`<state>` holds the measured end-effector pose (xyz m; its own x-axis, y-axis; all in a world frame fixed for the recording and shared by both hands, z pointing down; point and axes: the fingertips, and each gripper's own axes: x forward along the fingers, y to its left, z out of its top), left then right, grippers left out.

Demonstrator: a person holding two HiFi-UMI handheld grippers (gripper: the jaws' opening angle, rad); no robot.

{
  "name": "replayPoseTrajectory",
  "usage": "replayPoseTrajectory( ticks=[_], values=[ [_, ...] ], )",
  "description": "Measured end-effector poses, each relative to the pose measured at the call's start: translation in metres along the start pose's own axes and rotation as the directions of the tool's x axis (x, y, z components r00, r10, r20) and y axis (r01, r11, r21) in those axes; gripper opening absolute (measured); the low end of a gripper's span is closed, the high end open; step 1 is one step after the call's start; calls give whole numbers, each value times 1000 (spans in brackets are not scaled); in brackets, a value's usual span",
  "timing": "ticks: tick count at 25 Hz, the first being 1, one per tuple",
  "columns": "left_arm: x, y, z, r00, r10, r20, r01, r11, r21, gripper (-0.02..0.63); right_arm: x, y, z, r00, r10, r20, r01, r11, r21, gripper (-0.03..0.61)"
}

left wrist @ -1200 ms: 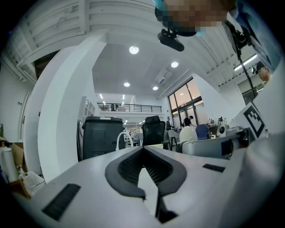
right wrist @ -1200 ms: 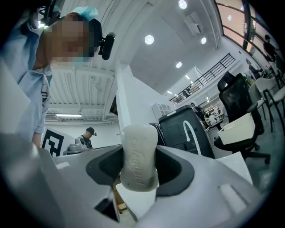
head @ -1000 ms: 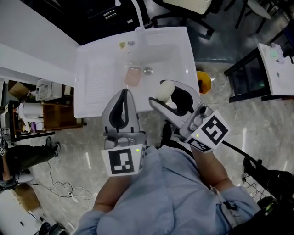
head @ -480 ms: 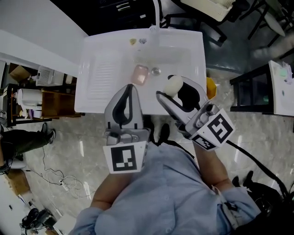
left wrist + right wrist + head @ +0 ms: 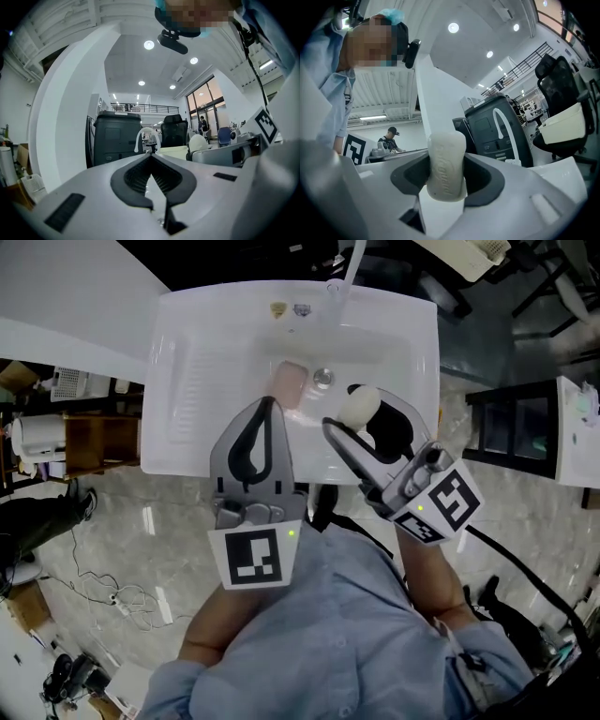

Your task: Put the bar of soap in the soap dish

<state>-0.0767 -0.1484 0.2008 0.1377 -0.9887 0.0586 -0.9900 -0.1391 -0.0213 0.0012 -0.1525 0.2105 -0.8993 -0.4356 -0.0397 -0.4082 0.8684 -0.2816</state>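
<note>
Head view: white sink point(image 5: 187, 381) below, pink dish point(image 5: 291, 383) lying in its basin. Drain point(image 5: 323, 378) just right of the dish, tap point(image 5: 347, 268) beyond it at the far rim.

Soap point(image 5: 359, 407): cream bar, clamped in the right gripper point(image 5: 361, 412), off to the right of the dish and nearer the person, not touching it. Cannot tell how high it rides above the basin. Not yet in the dish.

Right gripper view: bar stands on end between the pads, gripped on its two broad faces, with much of it sticking out past the tips.

Left gripper point(image 5: 266, 407): closed, nothing in it; its own view shows the pads meeting at the tips. Tips lie just on the near side of the dish, at its left corner.

Stage (my reading): carry to the dish is under way; placing and release remain.

Risks from here:
- Bar slips or twists in the pads. Cause: smooth, rounded faces and a long overhang.
- Bar misses and slides toward the drain. Cause: release while off-centre or too high over the dish.
- Dish skids or tips. Cause: it looks loose in a smooth basin; a push from the bar, or a nudge from the closed left gripper beside it, would shift it.
- Bar lands on edge and topples out. Cause: upright hold, not laid flat.
</note>
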Motion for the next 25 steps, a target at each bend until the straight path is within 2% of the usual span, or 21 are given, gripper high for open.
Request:
replayPoseTrajectory(
  ticks=[6,11,25],
  values=[
    [28,26,-23,999,-8,-50,7,1000,-24,5,33,-20,-25,997,-15,-70,17,999,28,202],
    [51,43,-43,997,-10,-76,10,1000,-6,5,56,-39,-50,993,-17,-117,23,998,51,202],
    [93,81,-104,991,-21,-131,18,1000,-26,5,103,-72,-144,965,-3,-260,34,993,116,202]
  ],
)
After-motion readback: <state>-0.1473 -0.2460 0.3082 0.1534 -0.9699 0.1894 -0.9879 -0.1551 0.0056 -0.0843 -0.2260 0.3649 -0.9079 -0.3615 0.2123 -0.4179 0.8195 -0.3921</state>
